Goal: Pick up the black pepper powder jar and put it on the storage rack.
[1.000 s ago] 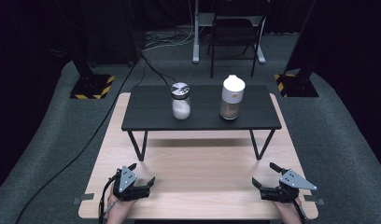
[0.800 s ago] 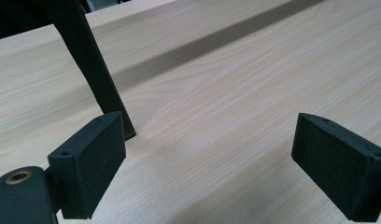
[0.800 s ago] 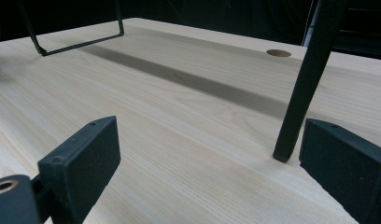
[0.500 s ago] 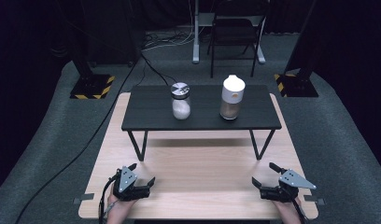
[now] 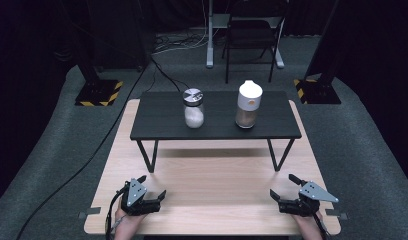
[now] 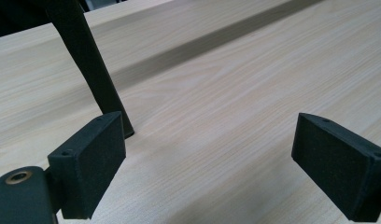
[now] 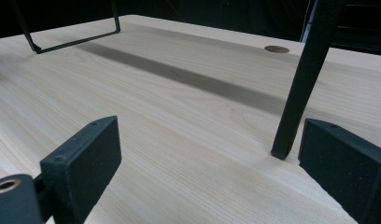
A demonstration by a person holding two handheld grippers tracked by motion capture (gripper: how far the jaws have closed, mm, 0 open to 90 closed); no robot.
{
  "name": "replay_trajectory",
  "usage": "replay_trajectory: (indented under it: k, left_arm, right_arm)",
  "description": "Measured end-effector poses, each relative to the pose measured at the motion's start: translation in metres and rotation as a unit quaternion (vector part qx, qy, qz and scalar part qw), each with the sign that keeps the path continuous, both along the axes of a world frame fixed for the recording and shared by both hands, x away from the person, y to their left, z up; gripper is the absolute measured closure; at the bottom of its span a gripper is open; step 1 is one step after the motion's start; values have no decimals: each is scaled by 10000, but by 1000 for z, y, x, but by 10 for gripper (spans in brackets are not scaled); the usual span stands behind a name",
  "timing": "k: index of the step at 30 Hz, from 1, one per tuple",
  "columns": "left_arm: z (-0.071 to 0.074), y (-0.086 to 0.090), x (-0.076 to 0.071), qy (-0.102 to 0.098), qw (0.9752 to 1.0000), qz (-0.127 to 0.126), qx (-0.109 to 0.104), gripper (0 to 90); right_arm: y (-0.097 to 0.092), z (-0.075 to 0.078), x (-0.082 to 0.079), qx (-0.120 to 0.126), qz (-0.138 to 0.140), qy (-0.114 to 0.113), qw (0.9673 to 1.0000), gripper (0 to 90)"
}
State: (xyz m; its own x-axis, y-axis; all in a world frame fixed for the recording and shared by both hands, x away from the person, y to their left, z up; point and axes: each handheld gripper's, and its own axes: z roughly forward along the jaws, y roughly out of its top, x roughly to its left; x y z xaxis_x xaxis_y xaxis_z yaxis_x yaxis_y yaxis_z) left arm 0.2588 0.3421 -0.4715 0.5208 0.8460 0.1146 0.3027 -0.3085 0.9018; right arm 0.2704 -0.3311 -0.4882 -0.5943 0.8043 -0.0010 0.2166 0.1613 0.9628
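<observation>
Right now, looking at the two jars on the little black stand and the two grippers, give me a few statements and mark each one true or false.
1. The clear glass jar with the silver metal lid stands left of the taller jar with the white domed cap on the black raised shelf. True.
2. The left gripper is shut on the silver-lidded jar. False: it rests open at the near edge of the light wooden table, far from both jars.
3. The right gripper is open, with nothing between its fingers. True.
4. The white-capped jar lies on its side. False: it stands upright.
5. Both jars sit directly on the wooden table. False: they are on the shelf above it.
</observation>
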Motion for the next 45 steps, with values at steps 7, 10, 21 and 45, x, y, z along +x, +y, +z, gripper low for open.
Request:
replay_trajectory:
  k: [7,10,21,45]
  left_arm:
    - [0,0,0,6,10000,-3,2,95]
    - [0,0,0,-1,10000,-4,7,95]
    - [0,0,0,13,10000,-8,16,95]
    - [1,0,1,13,10000,-20,27,95]
  right_arm:
    - [0,1,2,-25,14,49,10000,49]
    - [0,1,2,-30,17,53,10000,49]
    - [0,1,2,-34,-5,61,10000,50]
    - [0,1,2,-62,2,72,10000,52]
